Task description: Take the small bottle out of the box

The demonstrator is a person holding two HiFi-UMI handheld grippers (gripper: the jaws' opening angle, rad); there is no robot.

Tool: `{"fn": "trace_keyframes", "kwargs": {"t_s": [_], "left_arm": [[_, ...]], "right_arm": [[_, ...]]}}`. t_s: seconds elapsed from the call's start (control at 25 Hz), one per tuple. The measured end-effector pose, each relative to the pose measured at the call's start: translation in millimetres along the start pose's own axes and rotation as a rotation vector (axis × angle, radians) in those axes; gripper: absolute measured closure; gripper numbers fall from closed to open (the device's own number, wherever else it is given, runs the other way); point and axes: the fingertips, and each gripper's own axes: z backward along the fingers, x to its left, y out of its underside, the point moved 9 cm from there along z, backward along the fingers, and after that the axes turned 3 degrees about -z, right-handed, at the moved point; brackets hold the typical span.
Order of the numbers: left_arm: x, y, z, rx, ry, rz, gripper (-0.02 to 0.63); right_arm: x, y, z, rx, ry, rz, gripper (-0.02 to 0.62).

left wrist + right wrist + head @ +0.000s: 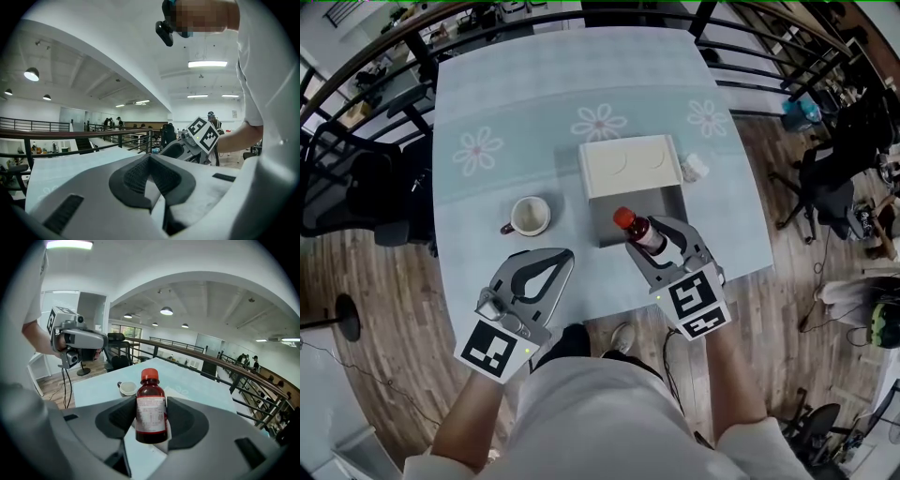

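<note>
A small dark-brown bottle (643,233) with a red cap and white label is clamped between the jaws of my right gripper (667,247), lifted above the table near the front of the open box (637,215). In the right gripper view the bottle (150,408) stands upright between the two jaws, my right gripper (151,425) shut on it. The box's white lid (628,165) stands open behind the grey tray. My left gripper (546,271) hovers over the table's front left, jaws together and empty; in its own view the left gripper (150,176) is shut.
A white mug (528,217) sits on the light-blue tablecloth (487,112) left of the box; the mug (127,388) also shows in the right gripper view. A small white crumpled item (695,168) lies right of the lid. Black railings and chairs surround the table.
</note>
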Motion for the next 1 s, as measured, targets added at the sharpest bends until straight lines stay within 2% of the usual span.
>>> {"fn": "trace_keyframes", "kwargs": {"t_s": [0.6,1.0], "left_arm": [[-42,-15,3,-0.002,0.017,-0.035,0.600],[-57,-23,-5,-0.005,0.038,-0.067,0.600]], "right_arm": [[18,-13,61,-0.151,0.006,-0.052,0.377],[17,1,90,-0.168,0.014,-0.103,0.377]]}}
